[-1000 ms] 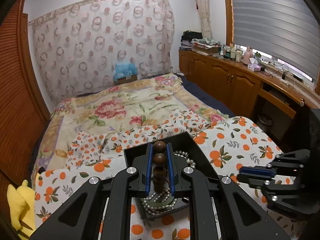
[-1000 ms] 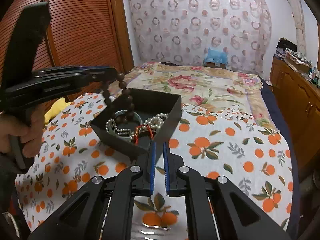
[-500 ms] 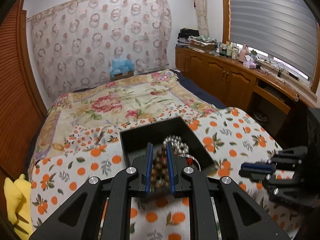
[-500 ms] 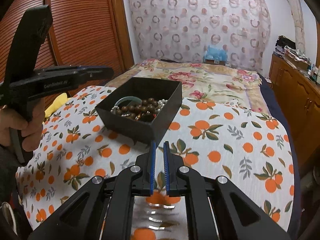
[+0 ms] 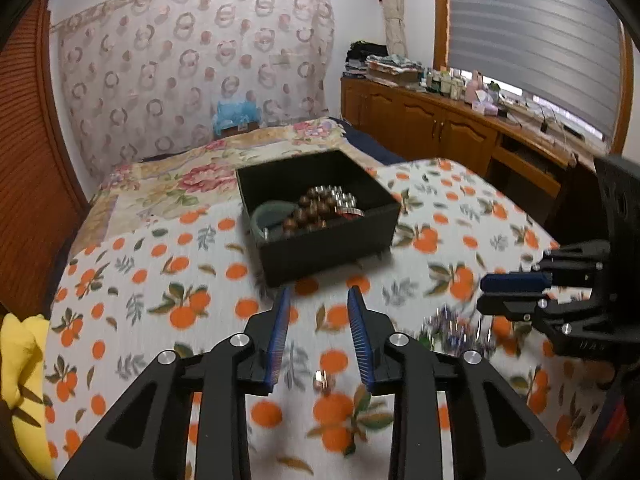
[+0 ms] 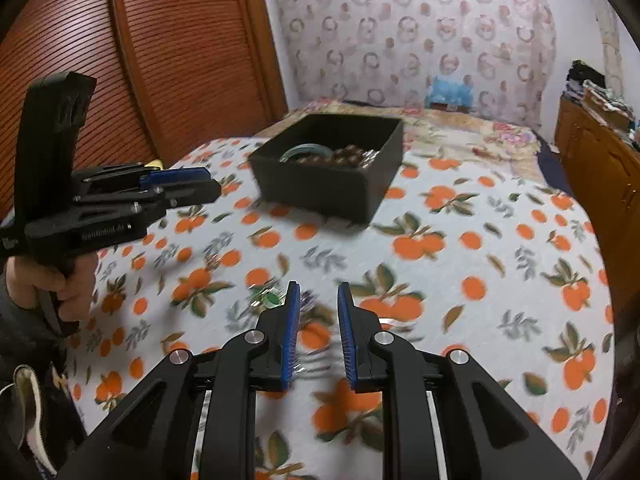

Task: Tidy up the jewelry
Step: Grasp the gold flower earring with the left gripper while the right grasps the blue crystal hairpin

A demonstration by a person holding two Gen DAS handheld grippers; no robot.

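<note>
Both jaws had just been opening, empty: left gripper (image 5: 318, 336) should settle over the small ring (image 5: 322, 380) at six o'clock; right gripper (image 6: 317, 330) narrow.

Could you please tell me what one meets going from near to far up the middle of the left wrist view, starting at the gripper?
left gripper, jaws apart with nothing between them → black box holding the brown bead bracelet → floral bedspread → blue item by the patterned curtain.

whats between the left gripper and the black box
Only bare orange-print blanket lies between the left gripper and the black box, shown in the left wrist view. Its jaws have just been opening, nothing between them.
</note>
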